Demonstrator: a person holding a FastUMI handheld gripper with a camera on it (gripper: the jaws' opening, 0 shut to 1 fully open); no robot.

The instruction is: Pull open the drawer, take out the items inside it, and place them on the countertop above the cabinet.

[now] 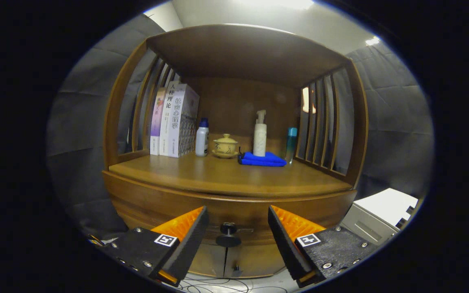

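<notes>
The drawer [234,211] sat closed under the front edge of the cabinet's countertop [226,179], a curved band of brown wood with a dark round knob [228,236] at its middle. Whatever it held was hidden behind its front. Below it two cabinet doors [226,260] met at a seam, their lower parts cut off. The gripper [237,221] stood wide open, its fingers either side of the knob and short of it, touching nothing. Along the countertop's back edge stood books [173,122] at the left corner, then a white bottle [202,138], a lidded yellow cup [225,146], a pump bottle [259,136] on a folded blue cloth [262,159], and a teal bottle [291,142] (partly behind the slats).
</notes>
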